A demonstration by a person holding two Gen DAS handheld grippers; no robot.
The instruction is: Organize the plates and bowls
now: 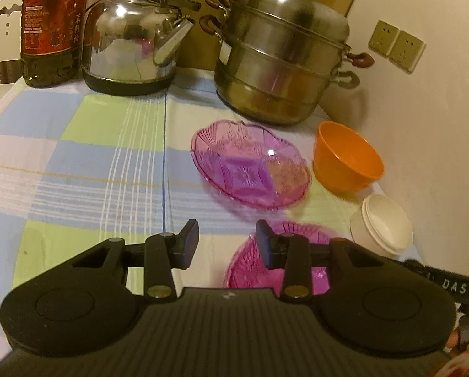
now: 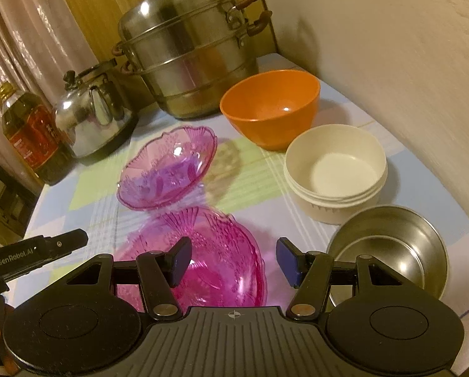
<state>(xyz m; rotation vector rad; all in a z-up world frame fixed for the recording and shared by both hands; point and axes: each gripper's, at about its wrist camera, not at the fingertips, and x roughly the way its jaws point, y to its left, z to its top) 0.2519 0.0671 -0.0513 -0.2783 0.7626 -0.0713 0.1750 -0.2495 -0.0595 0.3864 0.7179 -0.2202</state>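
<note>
A light pink glass dish [image 1: 250, 163] [image 2: 168, 166] rests on the checked cloth, looking slightly blurred. Nearer lies a deeper pink glass dish [image 1: 297, 251] [image 2: 209, 260]. My left gripper [image 1: 227, 242] is open with nothing between its fingers, short of the light dish and just left of the deeper one; its finger [image 2: 74, 238] shows at the left of the right wrist view. My right gripper [image 2: 234, 260] hangs open over the deeper pink dish without touching it. An orange bowl [image 1: 347, 157] [image 2: 269, 106], stacked white bowls [image 1: 382, 229] [image 2: 335, 172] and a steel bowl [image 2: 388, 248] line the right side.
At the back stand a steel steamer pot [image 1: 281, 56] [image 2: 187, 50], a kettle [image 1: 131, 40] [image 2: 93, 110] and an oil bottle [image 1: 52, 25] [image 2: 30, 138]. A wall [image 1: 423, 125] runs close along the right, behind the bowls. The checked cloth [image 1: 93, 157] stretches away to the left.
</note>
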